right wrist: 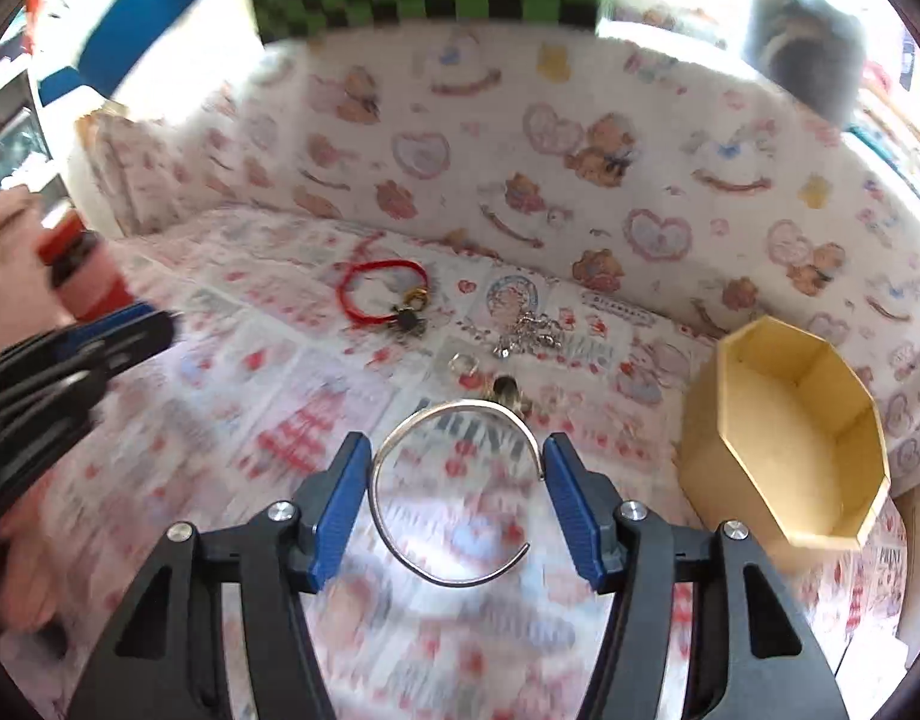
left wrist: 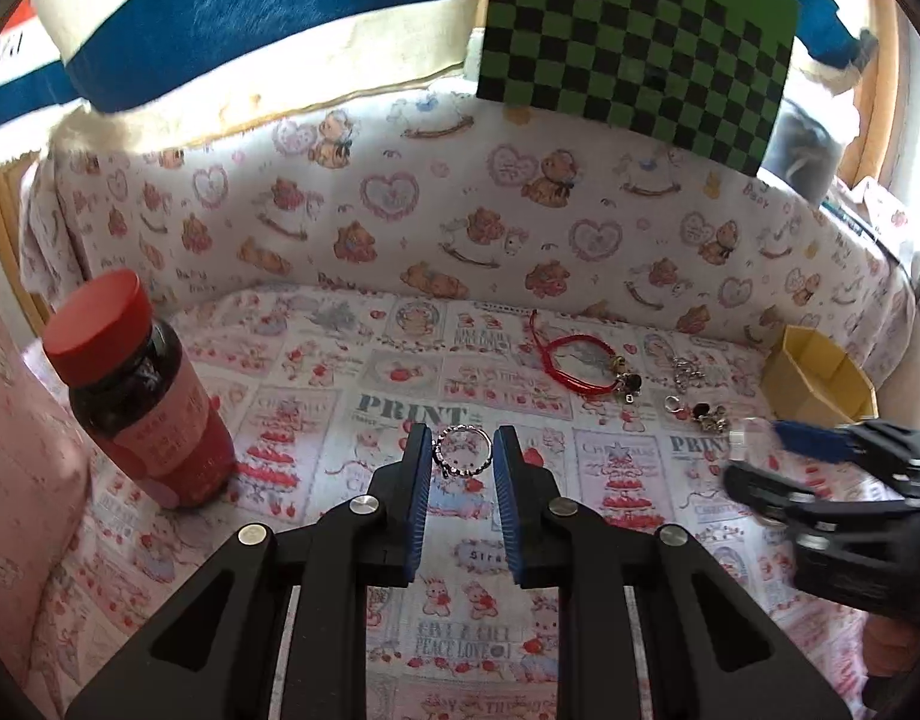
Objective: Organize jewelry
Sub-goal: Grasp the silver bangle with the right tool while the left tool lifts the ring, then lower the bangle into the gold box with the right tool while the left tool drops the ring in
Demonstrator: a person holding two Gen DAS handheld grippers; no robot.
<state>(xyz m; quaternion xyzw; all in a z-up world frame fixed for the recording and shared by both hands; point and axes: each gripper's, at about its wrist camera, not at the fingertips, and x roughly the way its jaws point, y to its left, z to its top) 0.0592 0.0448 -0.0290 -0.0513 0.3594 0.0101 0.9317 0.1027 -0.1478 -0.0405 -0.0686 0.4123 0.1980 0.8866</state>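
My left gripper (left wrist: 463,450) is shut on a small silver ring (left wrist: 463,451), held between its blue pads above the printed cloth. My right gripper (right wrist: 454,462) is shut on a silver open bangle (right wrist: 454,492), held across its width; the view is motion-blurred. A red cord bracelet (left wrist: 577,367) with dark charms lies further back, and also shows in the right wrist view (right wrist: 382,294). Silver chain pieces (left wrist: 688,369) and small charms (left wrist: 709,414) lie near it. A yellow octagonal box (right wrist: 787,438) stands open and empty at the right, beside my right gripper.
A dark bottle (left wrist: 139,390) with a red cap and red label stands at the left. A cloth-covered wall (left wrist: 460,210) with bear prints rings the work area. A green checkered board (left wrist: 634,36) leans behind it. The right gripper shows in the left view (left wrist: 760,456).
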